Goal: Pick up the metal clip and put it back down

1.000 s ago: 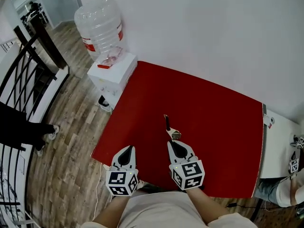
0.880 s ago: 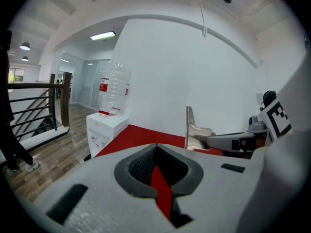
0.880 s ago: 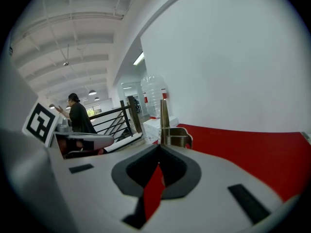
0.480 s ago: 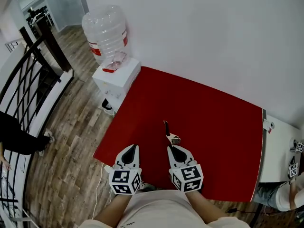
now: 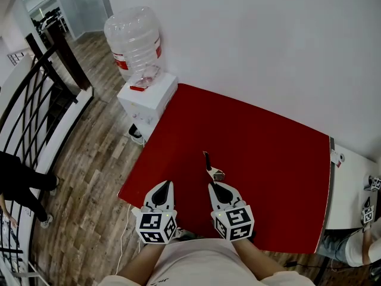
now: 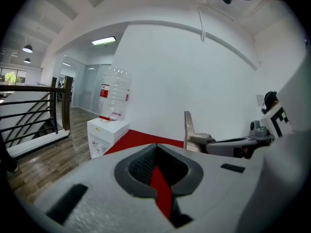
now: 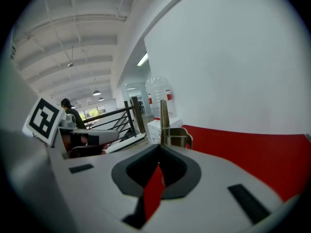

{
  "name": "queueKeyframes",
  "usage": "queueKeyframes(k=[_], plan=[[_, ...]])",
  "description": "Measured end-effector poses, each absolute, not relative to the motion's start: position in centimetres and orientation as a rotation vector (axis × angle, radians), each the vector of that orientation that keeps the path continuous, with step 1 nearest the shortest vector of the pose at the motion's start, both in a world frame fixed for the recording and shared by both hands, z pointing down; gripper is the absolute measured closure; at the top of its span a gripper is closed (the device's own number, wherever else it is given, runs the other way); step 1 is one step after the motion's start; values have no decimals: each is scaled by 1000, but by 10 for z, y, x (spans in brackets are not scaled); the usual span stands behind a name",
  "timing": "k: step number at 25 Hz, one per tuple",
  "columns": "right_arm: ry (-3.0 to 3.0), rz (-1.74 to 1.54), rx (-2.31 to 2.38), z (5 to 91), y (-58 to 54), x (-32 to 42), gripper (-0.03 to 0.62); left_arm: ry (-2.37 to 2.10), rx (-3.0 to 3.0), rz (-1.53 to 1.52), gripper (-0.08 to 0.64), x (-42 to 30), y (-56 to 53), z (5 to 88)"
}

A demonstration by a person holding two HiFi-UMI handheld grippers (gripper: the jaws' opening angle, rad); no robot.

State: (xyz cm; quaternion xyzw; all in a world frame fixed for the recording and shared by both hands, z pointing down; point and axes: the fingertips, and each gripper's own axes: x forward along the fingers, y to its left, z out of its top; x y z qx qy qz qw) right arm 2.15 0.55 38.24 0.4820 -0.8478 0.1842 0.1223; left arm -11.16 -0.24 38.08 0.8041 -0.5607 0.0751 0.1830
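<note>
From the head view, we are seeing the white right gripper pinched tight on the near end of the slim silver metal clip. The clip is sticking out away from us over the flat red table. The white left gripper is hovering just to its left, by the table's near edge, with its jaws together and nothing in them.

From the left gripper view, we are looking over closed jaws with only a red sliver showing between them. The metal clip is standing upright at the right gripper's tip, seemingly lifted clear of the red top.

From the right gripper view, the jaws are meeting on the clip's thin handle just below its coiled spring, and the blade is rising straight ahead.

We are judging this hold to be slight. Only the very tips are biting a narrow, smooth strip, so a tilt or a hurried descent could let the clip swing or slide out. Letting go too high could send it bouncing over the smooth surface toward the near edge.

The table is standing against a plain white wall. At the far left, a clear water bottle is sitting on a white dispenser, with pale wooden flooring and a dark railing beyond.
</note>
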Motion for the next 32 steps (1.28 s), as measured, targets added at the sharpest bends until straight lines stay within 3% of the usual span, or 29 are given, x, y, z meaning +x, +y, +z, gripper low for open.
queueKeyframes(k=[32], plan=[[-2446, 587, 1400, 397, -12, 21, 582, -1527, 2253, 244, 554, -110, -24, 405]])
